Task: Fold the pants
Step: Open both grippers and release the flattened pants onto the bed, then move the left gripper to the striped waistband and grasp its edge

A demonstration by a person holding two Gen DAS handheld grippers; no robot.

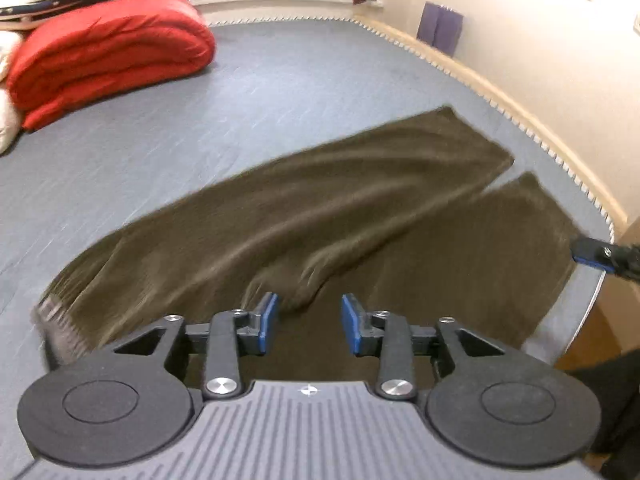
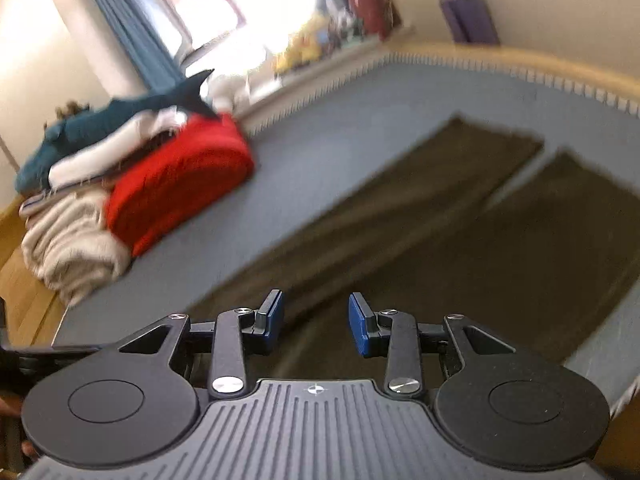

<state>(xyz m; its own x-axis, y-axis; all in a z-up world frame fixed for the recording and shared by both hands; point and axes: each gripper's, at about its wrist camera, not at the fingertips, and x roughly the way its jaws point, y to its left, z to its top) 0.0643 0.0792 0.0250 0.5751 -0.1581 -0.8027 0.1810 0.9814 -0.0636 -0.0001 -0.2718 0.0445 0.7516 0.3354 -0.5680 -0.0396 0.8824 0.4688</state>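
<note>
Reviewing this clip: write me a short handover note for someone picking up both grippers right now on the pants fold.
Left gripper: jaws apart, nothing between the pads, above the pants.
Right gripper: jaws apart, empty, also above the pants.
Pants: dark brown, lying on the grey bed, both legs stretched out side by side with a narrow gap at the cuffs; waistband at the near left in the left wrist view.
Done: pants look spread fairly flat, some wrinkles near the crotch.
Left: no fold visible yet; probably lay one leg over the other first, then fold lengthwise.

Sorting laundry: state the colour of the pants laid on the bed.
Dark olive-brown ribbed pants; clearest in the left wrist view.
</note>
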